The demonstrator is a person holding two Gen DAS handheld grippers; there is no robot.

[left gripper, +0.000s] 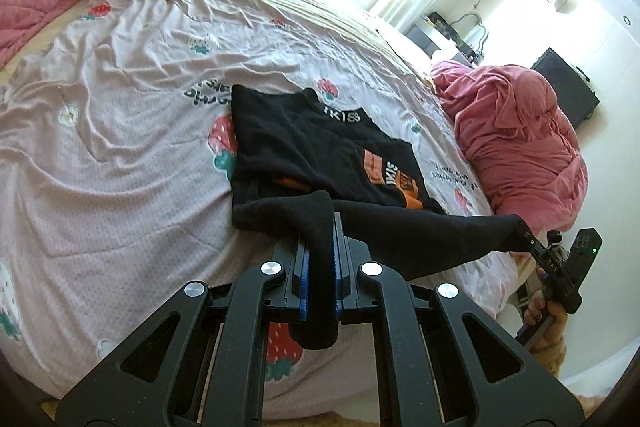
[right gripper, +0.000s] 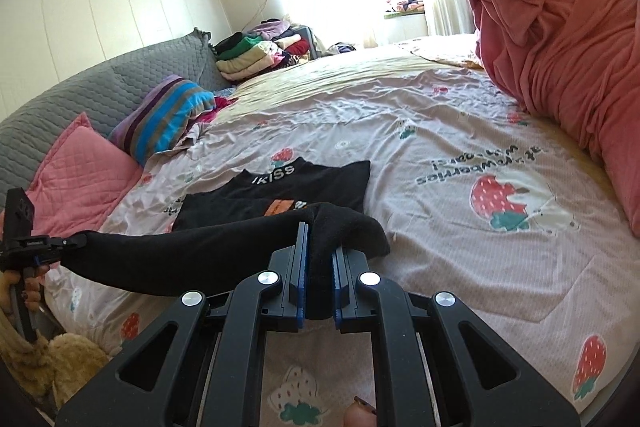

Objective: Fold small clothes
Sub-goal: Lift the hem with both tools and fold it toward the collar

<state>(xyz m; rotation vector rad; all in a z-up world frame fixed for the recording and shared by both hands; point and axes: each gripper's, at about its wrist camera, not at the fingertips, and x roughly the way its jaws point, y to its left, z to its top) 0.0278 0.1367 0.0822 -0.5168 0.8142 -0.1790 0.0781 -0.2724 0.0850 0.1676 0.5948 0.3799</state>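
Observation:
A black shirt (left gripper: 312,147) with white "IKISS" lettering at the collar and an orange print lies on the strawberry bedsheet (left gripper: 120,155). Its near edge is lifted and stretched between both grippers. In the left wrist view my left gripper (left gripper: 320,247) is shut on one end of that black edge, and my right gripper (left gripper: 528,235) pinches the other end at the right. In the right wrist view the black shirt (right gripper: 300,183) lies ahead, my right gripper (right gripper: 320,255) is shut on a bunched fold of it, and my left gripper (right gripper: 78,239) holds the far end at the left.
A bundled pink blanket (right gripper: 560,27) rests on the bed's right side. A striped pillow (right gripper: 168,111) and a pink pillow (right gripper: 80,179) lie at the headboard, with a stack of folded clothes (right gripper: 248,59) behind. A hand (left gripper: 548,311) grips the right tool's handle past the bed edge.

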